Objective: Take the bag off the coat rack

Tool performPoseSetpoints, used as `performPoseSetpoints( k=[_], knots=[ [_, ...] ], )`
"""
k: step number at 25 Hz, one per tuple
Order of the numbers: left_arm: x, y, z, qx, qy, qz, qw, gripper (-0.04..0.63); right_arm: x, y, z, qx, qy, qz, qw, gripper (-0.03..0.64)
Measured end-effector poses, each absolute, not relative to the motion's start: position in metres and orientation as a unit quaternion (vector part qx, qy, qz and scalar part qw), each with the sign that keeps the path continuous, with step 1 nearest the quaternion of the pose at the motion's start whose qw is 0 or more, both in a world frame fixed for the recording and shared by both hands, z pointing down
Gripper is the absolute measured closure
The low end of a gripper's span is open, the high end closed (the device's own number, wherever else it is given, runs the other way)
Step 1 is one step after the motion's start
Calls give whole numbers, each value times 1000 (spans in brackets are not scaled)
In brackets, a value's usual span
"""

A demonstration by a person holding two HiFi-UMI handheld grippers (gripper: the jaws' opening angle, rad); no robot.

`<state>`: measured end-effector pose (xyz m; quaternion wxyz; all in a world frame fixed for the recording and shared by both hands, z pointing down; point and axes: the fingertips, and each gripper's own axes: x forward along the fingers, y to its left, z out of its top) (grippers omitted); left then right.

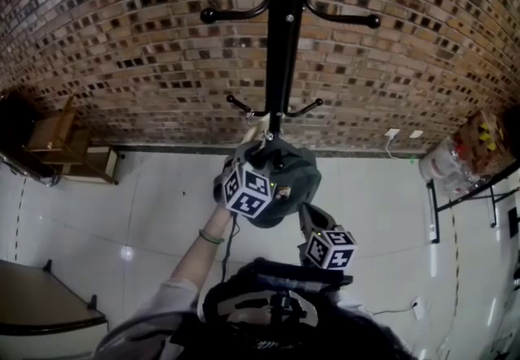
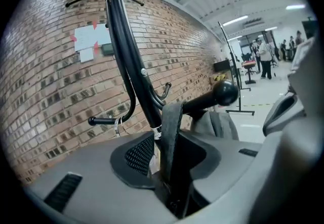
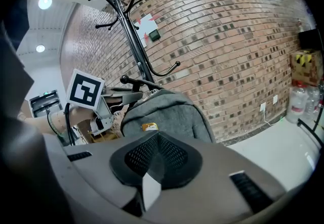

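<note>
Looking along my left tongs (image 2: pixel 169 154), I see them standing wide, with the strap (image 2: pixel 171 122) running up between them and neither pad clamped on it. My right tongs (image 3: pixel 157 139) are pinched together on nothing, near the grey backpack (image 3: pixel 167 114). It hangs from a lower peg (image 2: pixel 212 97) of the black coat rack (image 1: pixel 280 41), in front of the brick wall (image 1: pixel 122 25).

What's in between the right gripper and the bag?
Nothing but air. In the right gripper view, the bag hangs straight ahead of the right gripper, and nothing stands between them.
</note>
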<state>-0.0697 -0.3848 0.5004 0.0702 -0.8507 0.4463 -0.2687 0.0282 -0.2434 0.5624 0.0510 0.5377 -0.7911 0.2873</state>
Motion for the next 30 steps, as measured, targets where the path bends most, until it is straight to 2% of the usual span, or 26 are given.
performPoseSetpoints(
  k=[2,5,10,13,23,30],
  knots=[
    [-65,-387,499,-844,452,-274,95,514,32,-247,562,541,-789,287,46,607],
    [-63,-388,494,-845,467,-242,98,535,41,-251,561,543,-788,287,37,607],
    [-69,-385,481,-854,504,-132,14,543,61,-253,562,558,-776,293,31,607],
    [-71,-382,473,-848,518,-108,-4,545,75,-253,564,567,-767,298,30,607],
    [-67,-348,445,-854,511,-98,-6,545,84,-257,559,558,-770,310,14,607],
    [-68,-318,418,-858,506,-90,23,545,93,-252,558,561,-772,298,0,607]
  ],
)
